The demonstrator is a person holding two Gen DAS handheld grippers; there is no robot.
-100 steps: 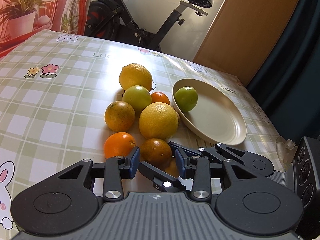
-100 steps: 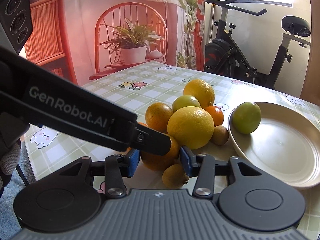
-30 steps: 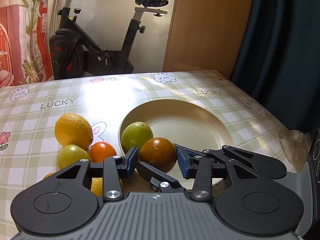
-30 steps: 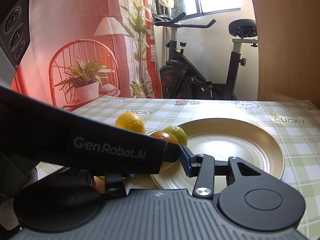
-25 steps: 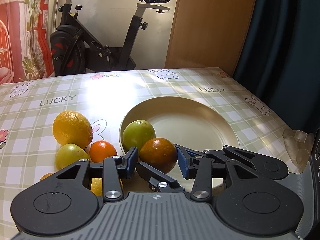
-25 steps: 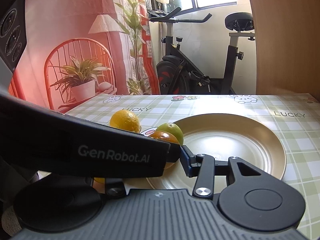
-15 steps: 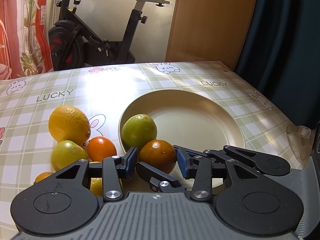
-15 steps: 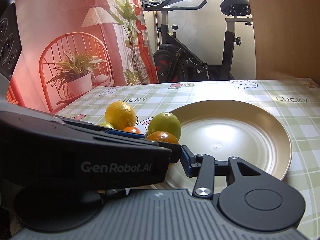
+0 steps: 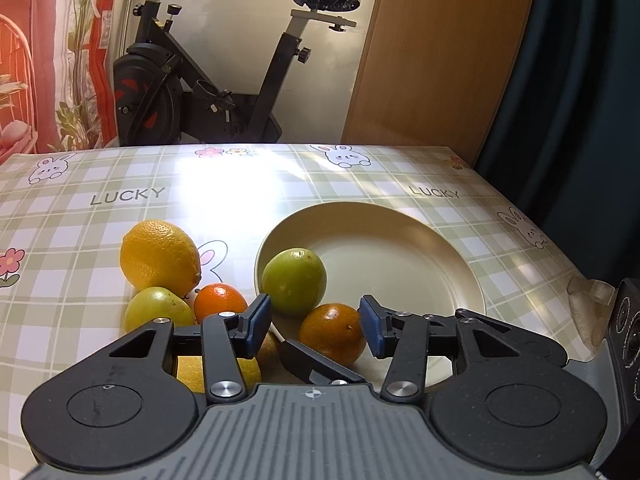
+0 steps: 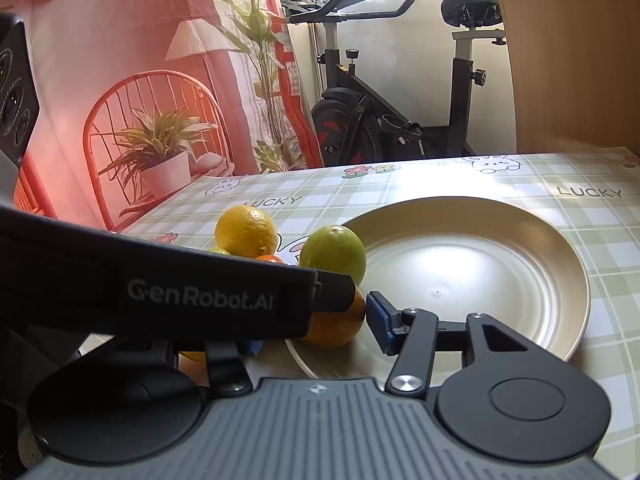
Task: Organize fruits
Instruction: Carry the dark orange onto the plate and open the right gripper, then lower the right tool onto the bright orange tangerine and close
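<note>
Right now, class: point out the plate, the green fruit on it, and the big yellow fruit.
plate point(image 9: 404, 264), left wrist view, bare inner surface.
green fruit point(image 9: 294, 280), left wrist view, middle.
yellow fruit point(image 9: 159, 258), left wrist view, middle.

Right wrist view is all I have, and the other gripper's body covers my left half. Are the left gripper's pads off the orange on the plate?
Observer: Yes. The left gripper is opening its fingers, and both blue pads stand clear of the orange, with a gap on each side.
Operator: What is hidden behind that gripper body, off the plate?
Observer: A yellow fruit lies on the tablecloth under the left gripper's left finger.
Operator: Anything else there?
Observer: A small brown fruit sits just outside the near rim of the plate.
</note>
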